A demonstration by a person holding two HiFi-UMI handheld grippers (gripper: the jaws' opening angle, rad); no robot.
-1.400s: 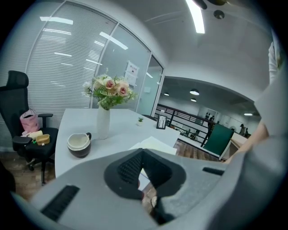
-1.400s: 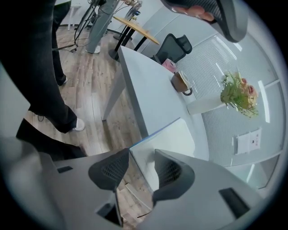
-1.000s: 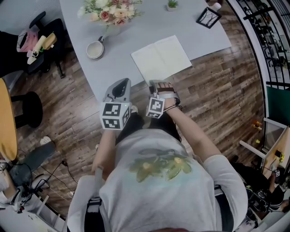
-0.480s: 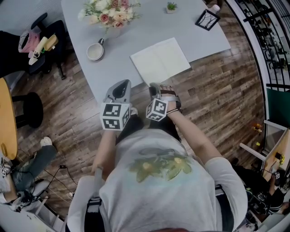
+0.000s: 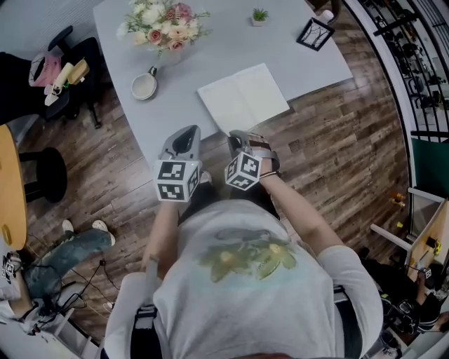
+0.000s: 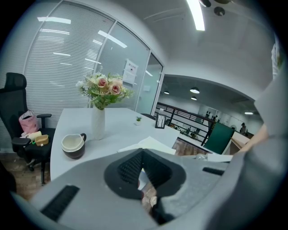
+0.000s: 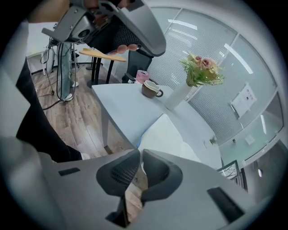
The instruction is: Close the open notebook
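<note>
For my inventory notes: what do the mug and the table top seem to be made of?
Mug: probably glazed ceramic; smooth dark outside, cream inside. Table top: maybe laminate or painted board; even, matte pale grey without grain.

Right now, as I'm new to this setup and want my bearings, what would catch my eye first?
A white open notebook lies at the front edge of the grey table, with a pink and white bouquet and a cup behind it to the left. Just short of the table, the left gripper and right gripper hover side by side; the right one's jaws are closing on nothing.
</note>
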